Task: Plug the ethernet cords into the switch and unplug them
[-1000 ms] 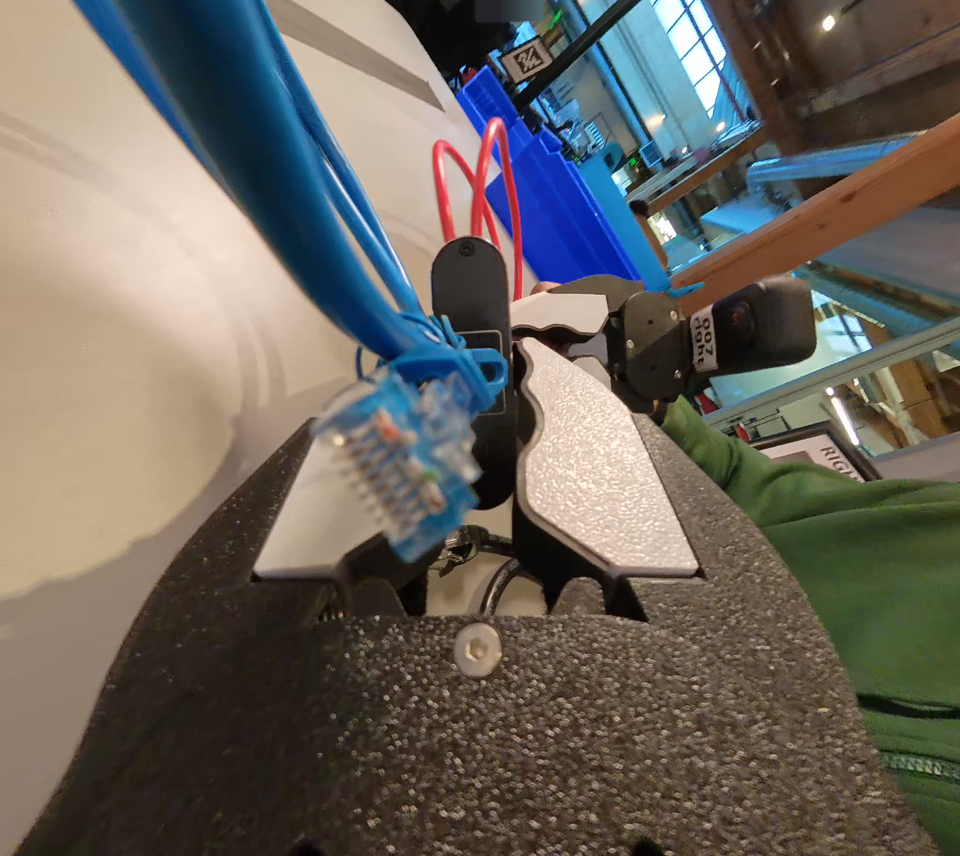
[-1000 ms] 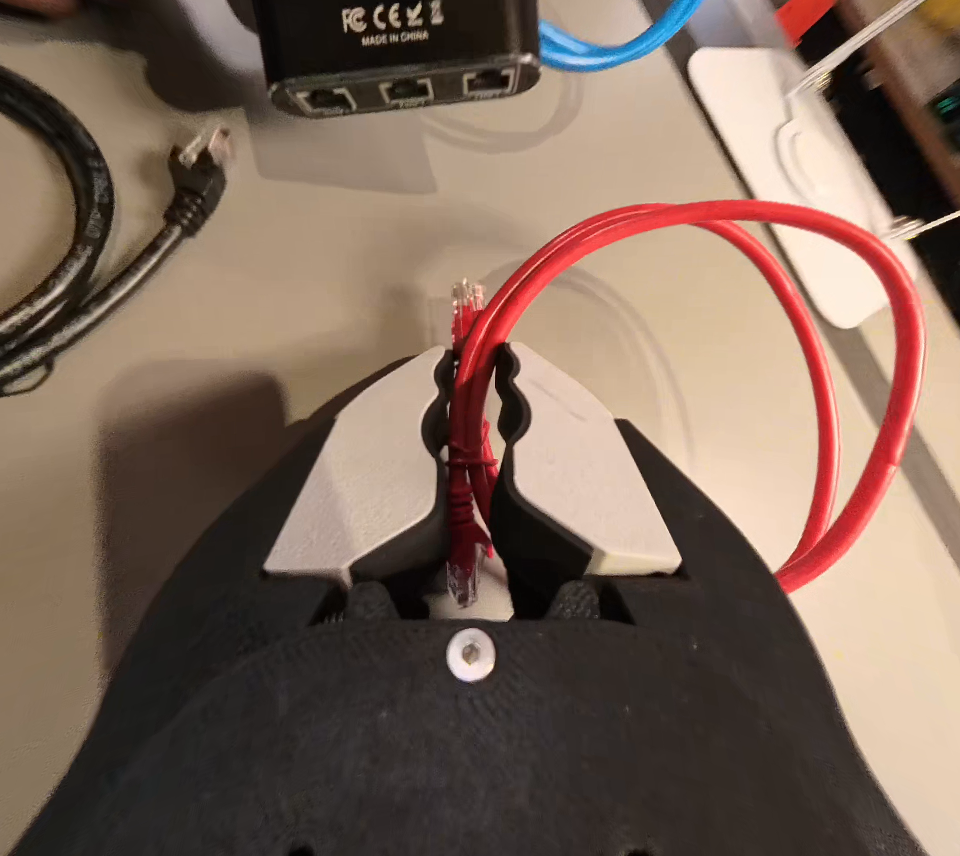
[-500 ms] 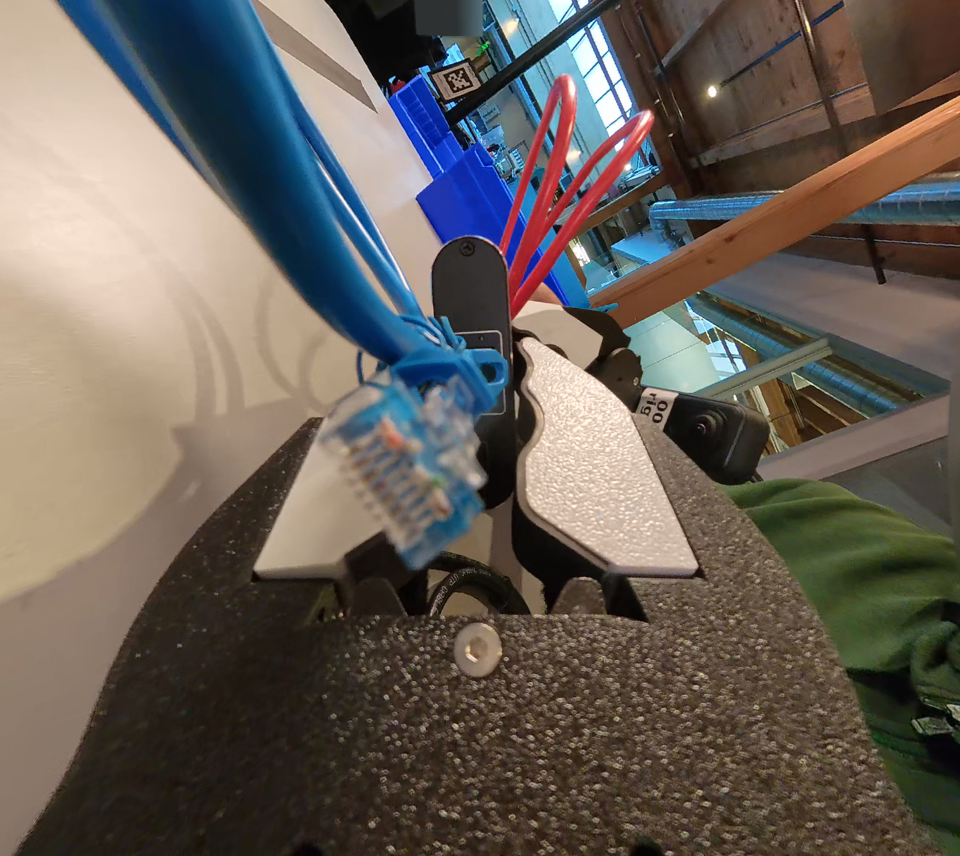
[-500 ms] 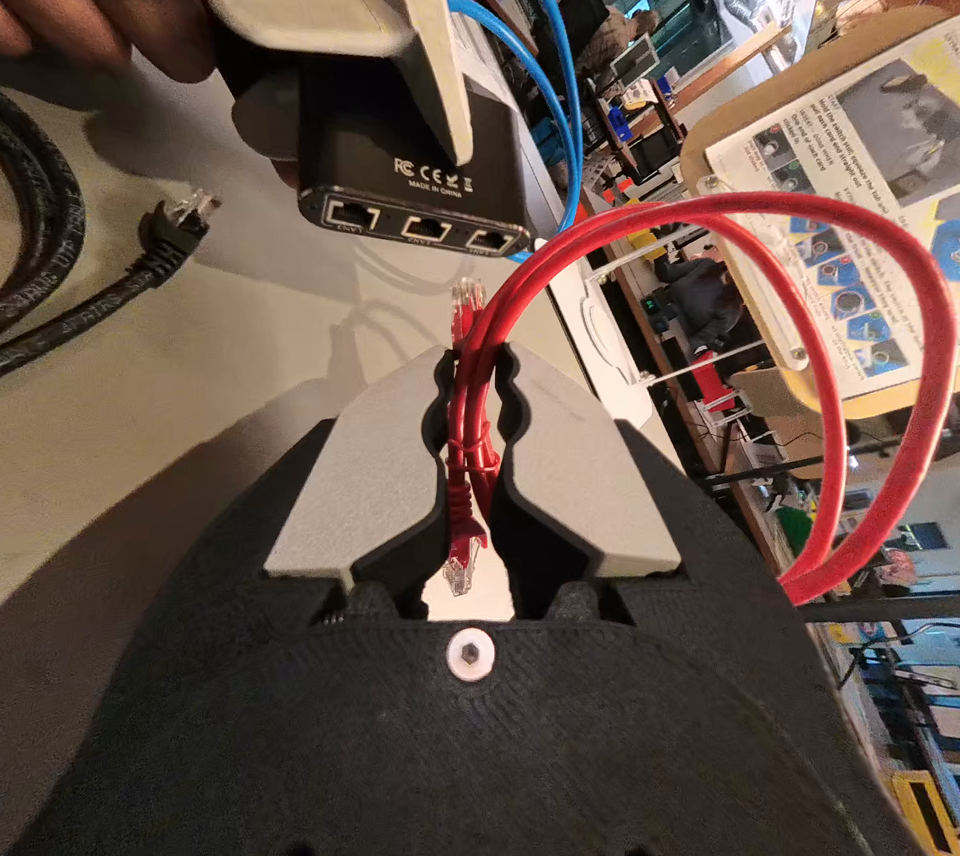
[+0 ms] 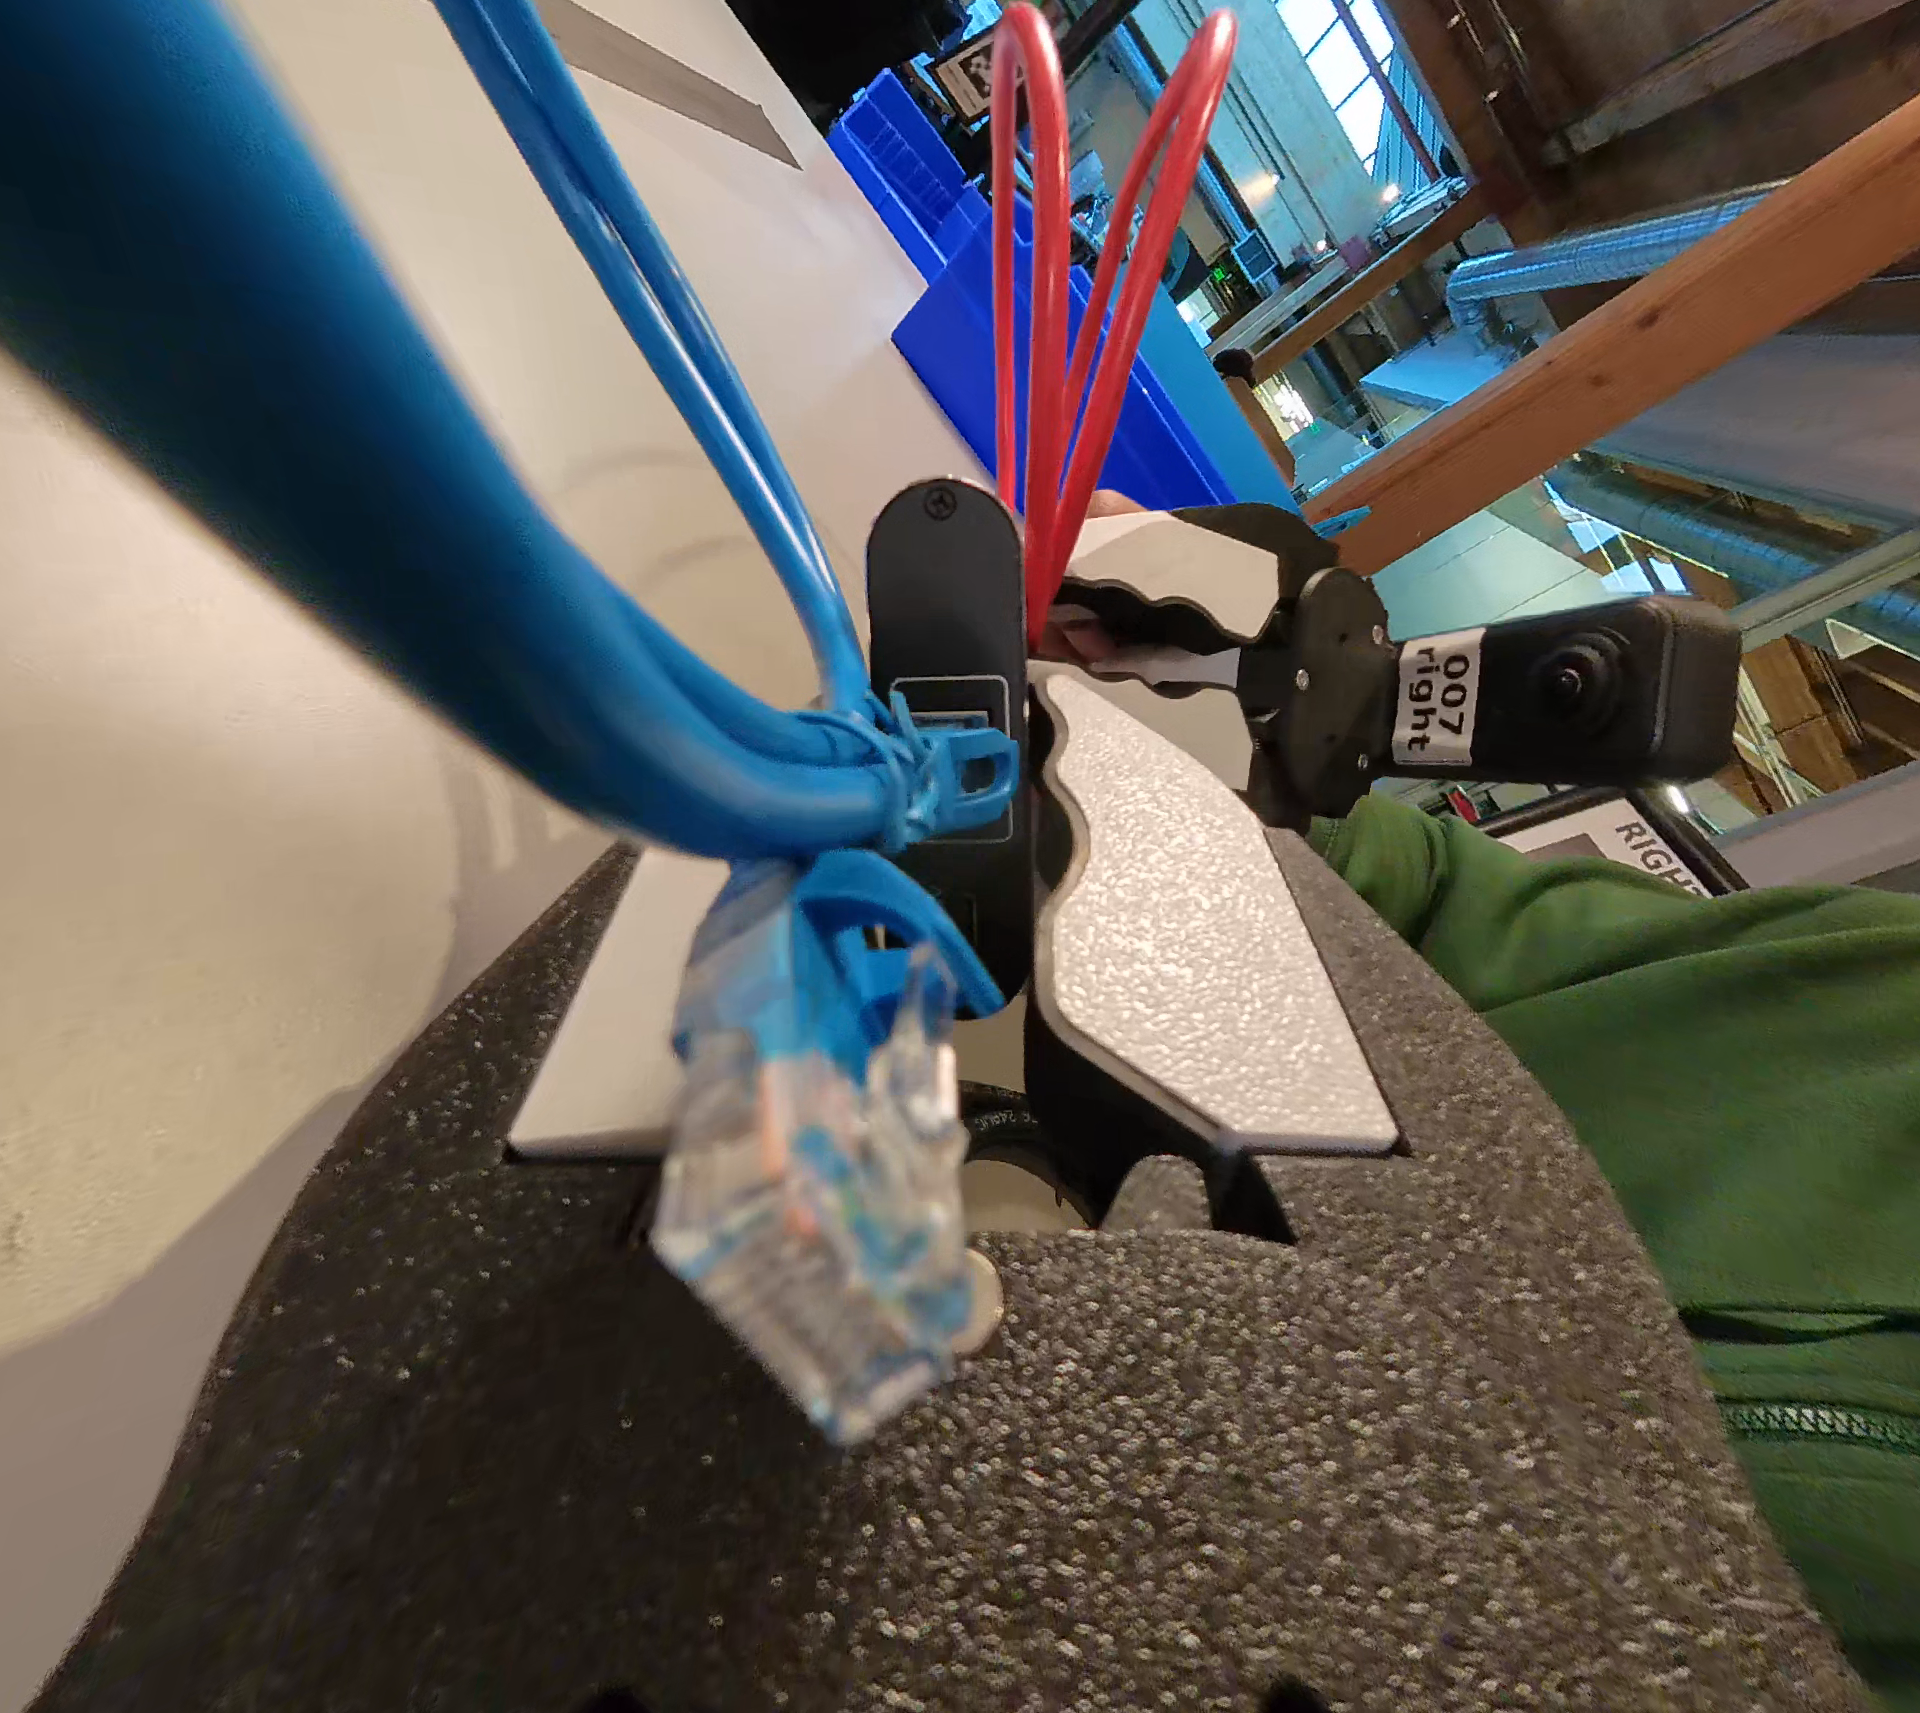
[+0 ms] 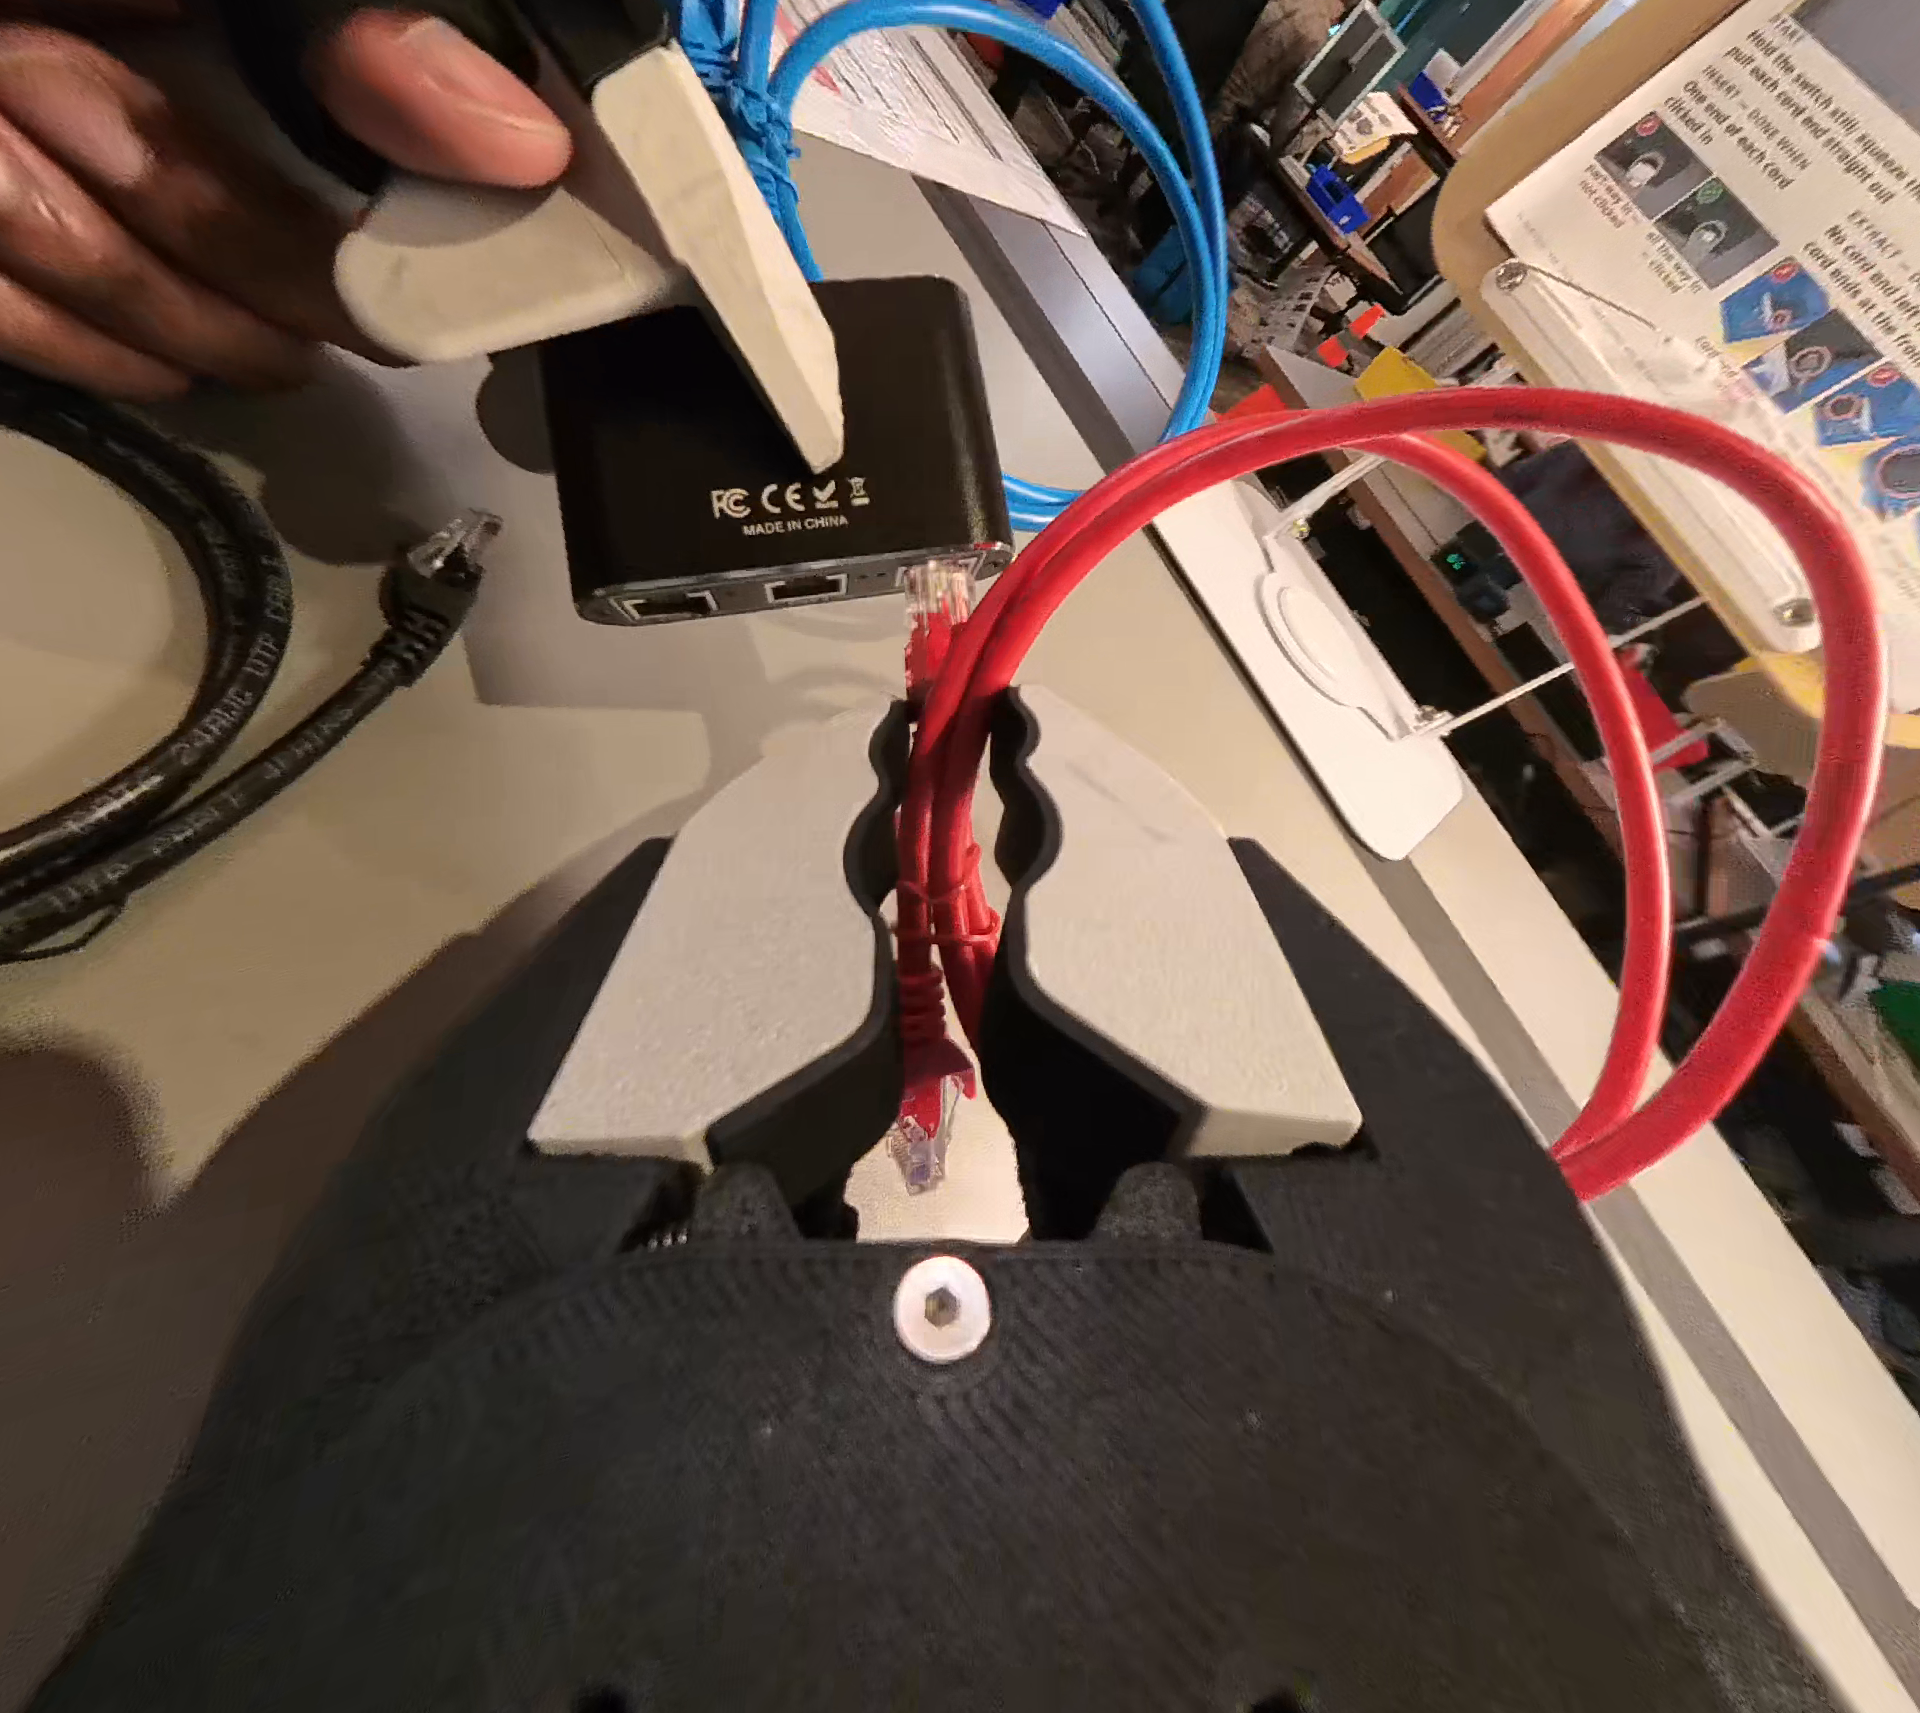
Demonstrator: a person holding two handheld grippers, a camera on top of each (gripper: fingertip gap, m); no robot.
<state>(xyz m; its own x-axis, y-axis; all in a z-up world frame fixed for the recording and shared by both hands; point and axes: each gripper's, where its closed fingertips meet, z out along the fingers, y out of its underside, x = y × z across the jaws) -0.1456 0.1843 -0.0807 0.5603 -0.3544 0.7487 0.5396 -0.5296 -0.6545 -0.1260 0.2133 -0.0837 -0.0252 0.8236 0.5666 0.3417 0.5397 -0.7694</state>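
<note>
Switch (image 6: 769, 458) clamped in left gripper (image 6: 727, 333) fingers (blue cord (image 6: 1091, 136) tied alongside). Right gripper (image 6: 951, 728) fingers pinch red cord (image 6: 1766, 728), plug (image 6: 935, 598) at the rightmost port.

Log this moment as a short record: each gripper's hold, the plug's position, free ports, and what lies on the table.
left gripper: shut on black switch, blue cord bundled alongside
right gripper: shut on red cord
red plug: at the switch's rightmost port, seating unclear
free ports: two
table: black cord, unplugged

Free ports: two left ports on the switch (image 6: 774, 458) stand open.
Obstacle: blue cord (image 6: 1039, 136) loops behind the switch.
Counter: black cord (image 6: 208, 676) lies left.
</note>
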